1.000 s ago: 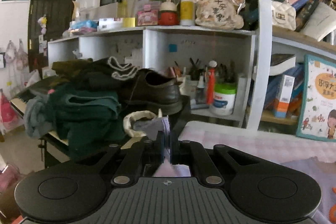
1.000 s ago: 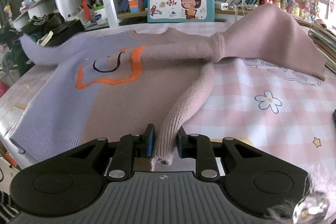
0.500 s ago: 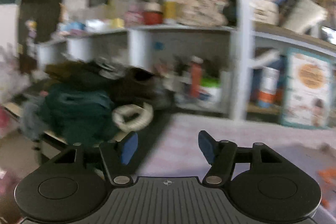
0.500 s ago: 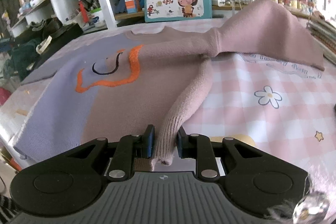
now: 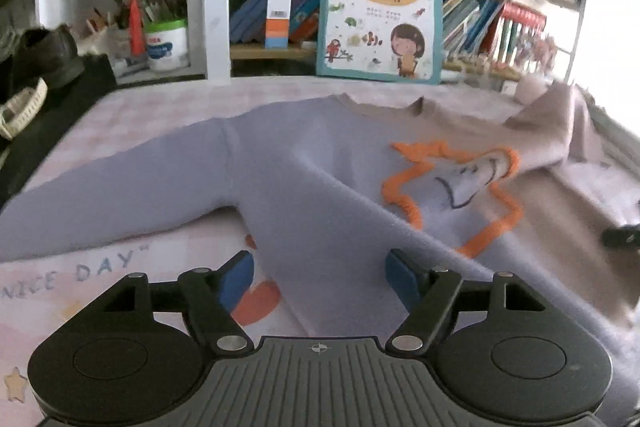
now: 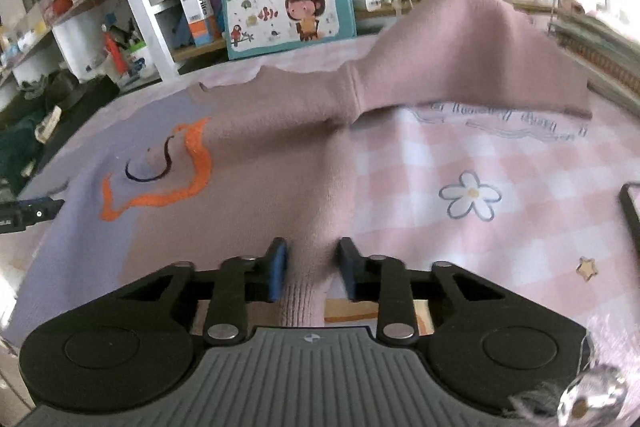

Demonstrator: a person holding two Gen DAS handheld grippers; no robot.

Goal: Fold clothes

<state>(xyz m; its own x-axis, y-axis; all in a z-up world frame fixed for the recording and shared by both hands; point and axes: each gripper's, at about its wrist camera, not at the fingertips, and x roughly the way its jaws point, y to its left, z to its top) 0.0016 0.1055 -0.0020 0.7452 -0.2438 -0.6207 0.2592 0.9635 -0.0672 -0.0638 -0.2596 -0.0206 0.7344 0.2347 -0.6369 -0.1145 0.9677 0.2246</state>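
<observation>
A lilac and dusty-pink sweater [image 5: 320, 179] with an orange outline motif lies spread on the pink checked tablecloth [image 6: 500, 163]. Its lilac sleeve [image 5: 100, 195] stretches out flat to the left. My left gripper [image 5: 318, 277] is open and empty above the sweater's lilac side hem. In the right wrist view the sweater [image 6: 260, 147] has its pink sleeve [image 6: 324, 211] folded down toward me. My right gripper [image 6: 312, 273] is open, its jaws standing either side of the sleeve cuff [image 6: 302, 297] and apart from it.
A picture book [image 5: 380, 11] leans on the bookshelf behind the table. A green-lidded tub [image 5: 166, 43] and a dark shoe [image 5: 44, 53] sit at the back left. A black flat object [image 6: 632, 211] lies at the right table edge. The left gripper's tip [image 6: 32, 213] shows at the left.
My left gripper let go of the lilac sleeve, opened and swung right over the sweater. My right gripper opened and released the pink sleeve cuff, which now lies between its jaws.
</observation>
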